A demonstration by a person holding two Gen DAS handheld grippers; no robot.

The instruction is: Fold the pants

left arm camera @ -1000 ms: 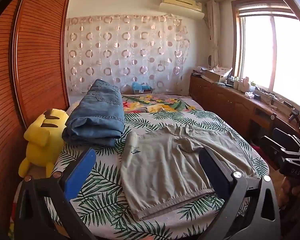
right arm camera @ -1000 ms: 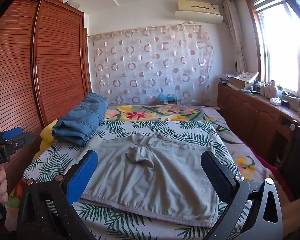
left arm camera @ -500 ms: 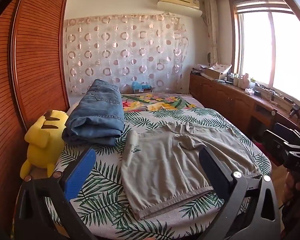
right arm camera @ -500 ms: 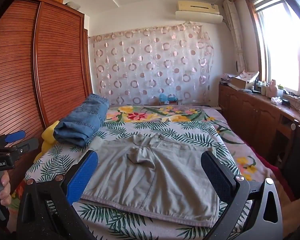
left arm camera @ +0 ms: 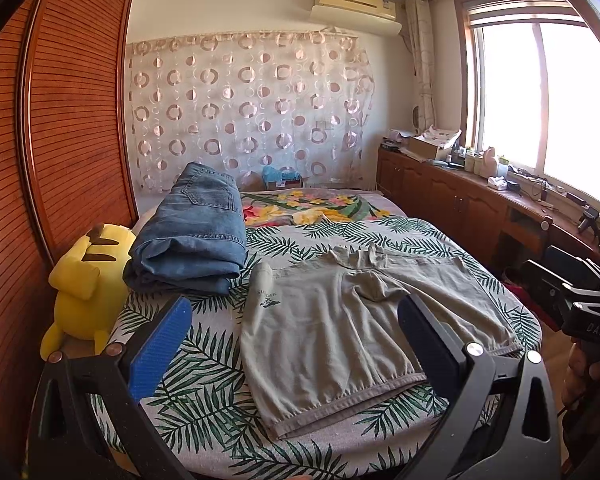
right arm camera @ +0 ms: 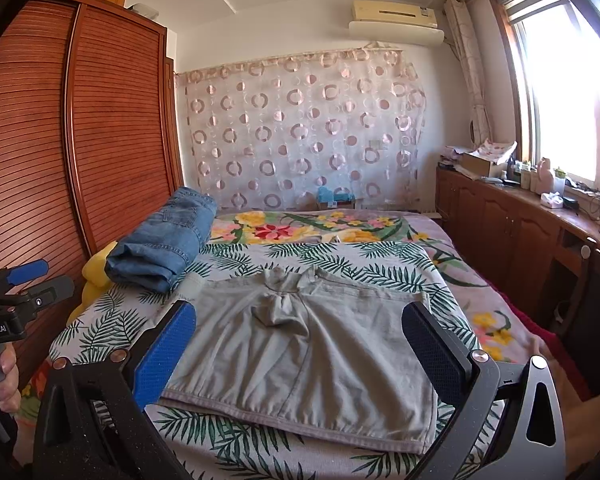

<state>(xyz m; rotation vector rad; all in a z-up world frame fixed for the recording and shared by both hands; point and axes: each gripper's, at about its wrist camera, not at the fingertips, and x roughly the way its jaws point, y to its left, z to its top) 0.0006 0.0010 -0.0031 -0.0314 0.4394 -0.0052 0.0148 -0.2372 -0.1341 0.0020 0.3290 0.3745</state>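
Grey-green pants lie folded flat on the leaf-print bed, also in the right wrist view. Their hem edge faces me and a bunched part sits near the far middle. My left gripper is open and empty, held above the near edge of the bed. My right gripper is open and empty, held above the pants' near edge. Each gripper shows at the edge of the other's view: the right one at the right, the left one at the left.
Folded blue jeans lie at the bed's far left, also in the right wrist view. A yellow plush toy sits beside them against the wooden wardrobe. A wooden counter with clutter runs under the window on the right.
Both grippers have drifted slightly; the views shift a little and the pants look a bit farther off. The pants and the jeans have not moved.
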